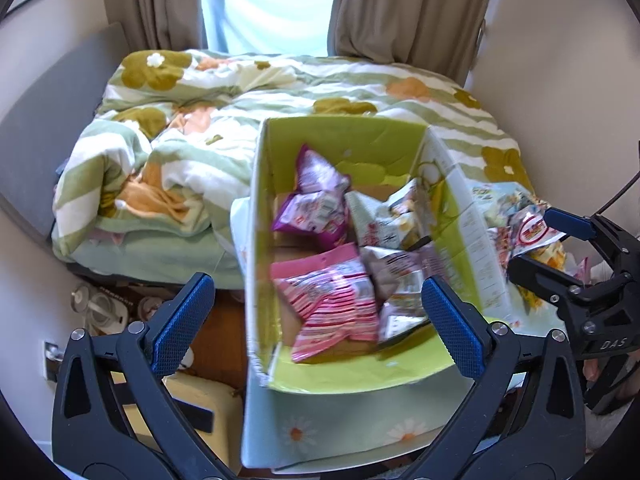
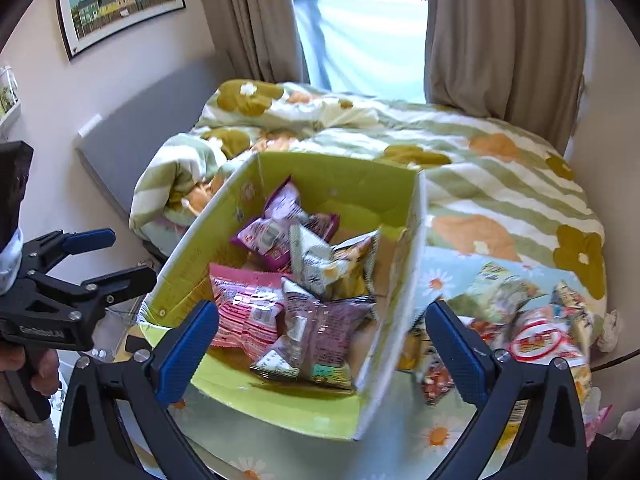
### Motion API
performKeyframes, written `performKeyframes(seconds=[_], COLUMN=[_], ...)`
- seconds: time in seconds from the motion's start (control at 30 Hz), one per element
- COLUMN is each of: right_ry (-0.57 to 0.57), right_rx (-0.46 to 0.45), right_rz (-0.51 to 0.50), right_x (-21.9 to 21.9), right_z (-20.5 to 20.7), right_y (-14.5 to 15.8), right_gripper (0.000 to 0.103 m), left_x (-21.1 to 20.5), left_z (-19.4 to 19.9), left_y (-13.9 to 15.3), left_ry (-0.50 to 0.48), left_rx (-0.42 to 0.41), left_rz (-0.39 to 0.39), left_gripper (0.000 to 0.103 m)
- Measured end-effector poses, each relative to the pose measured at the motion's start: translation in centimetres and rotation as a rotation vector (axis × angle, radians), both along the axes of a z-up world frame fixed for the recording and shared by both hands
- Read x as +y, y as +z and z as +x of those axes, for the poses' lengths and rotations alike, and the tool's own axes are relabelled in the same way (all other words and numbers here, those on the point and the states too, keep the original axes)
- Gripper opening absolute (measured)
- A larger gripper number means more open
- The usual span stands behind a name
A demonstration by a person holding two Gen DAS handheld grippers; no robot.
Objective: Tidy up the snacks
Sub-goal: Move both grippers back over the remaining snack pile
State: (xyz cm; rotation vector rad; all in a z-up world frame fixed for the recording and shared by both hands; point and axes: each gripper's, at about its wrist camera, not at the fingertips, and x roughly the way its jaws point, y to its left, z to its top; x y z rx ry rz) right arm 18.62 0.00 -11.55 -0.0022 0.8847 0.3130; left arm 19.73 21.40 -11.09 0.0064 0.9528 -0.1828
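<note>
A green-lined cardboard box [image 1: 340,140] [image 2: 332,172] stands on a daisy-print table and holds several snack packets: a pink one [image 1: 332,296] [image 2: 244,304], a purple one [image 1: 316,200] [image 2: 276,224] and silver ones [image 1: 384,220] [image 2: 320,332]. More loose snack packets [image 2: 536,340] [image 1: 536,232] lie on the table right of the box. My left gripper [image 1: 316,320] is open and empty, above the box's near end. My right gripper [image 2: 320,344] is open and empty, over the box's near right corner; it also shows in the left wrist view [image 1: 536,248].
The daisy-print tablecloth [image 2: 256,444] covers the table under the box. Behind it is a bed with a floral green duvet [image 1: 172,148] [image 2: 500,184], curtains and a window. Bottles and a yellow cushion [image 1: 200,412] lie on the floor at left.
</note>
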Motion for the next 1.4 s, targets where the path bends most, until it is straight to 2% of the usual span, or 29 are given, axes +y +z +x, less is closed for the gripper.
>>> performKeyframes(seconds=[0.23,0.37,0.63,0.83,1.03,1.27,1.4], right_ry=[-0.02,-0.053,-0.126,-0.19,-0.253,-0.323,-0.354], right_rx=[-0.068,-0.099,-0.087,-0.031,0.035,0.092,0.093], right_rz=[0.003,-0.022,-0.09,-0.095,-0.078,-0.067,-0.078], right_x=[-4.9,-9.4,-19.0,-25.6,-30.6,-33.0,-32.9], right_z=[-2.7,-4.8,-8.2,-10.3,-11.9,-12.8,-12.9], right_y=[3.1,4.2,3.6,1.0,-2.3,-6.8,-9.0], right_gripper=[0.103,0.103,0.103,0.103,0.103,0.103,0.103], left_x=[-5.4,-9.8,-20.5,-27.2,-32.8,-36.5,-38.3], left_z=[-1.6,-2.5,-3.9,-4.2,-3.9,-2.0,-1.0], left_y=[2.2,3.0,2.4,-0.3,-4.5,-10.4,-12.9], left_ry=[-0.02,-0.03,-0.087,-0.127,-0.138,-0.073,-0.049], left_rx=[-0.048,-0.07,-0.067,-0.013,0.06,0.128,0.109], left_rz=[-0.007,-0.026,-0.051,-0.069,-0.09,-0.115,-0.087], left_gripper=[0.103,0.102,0.103,0.103,0.103,0.102,0.102])
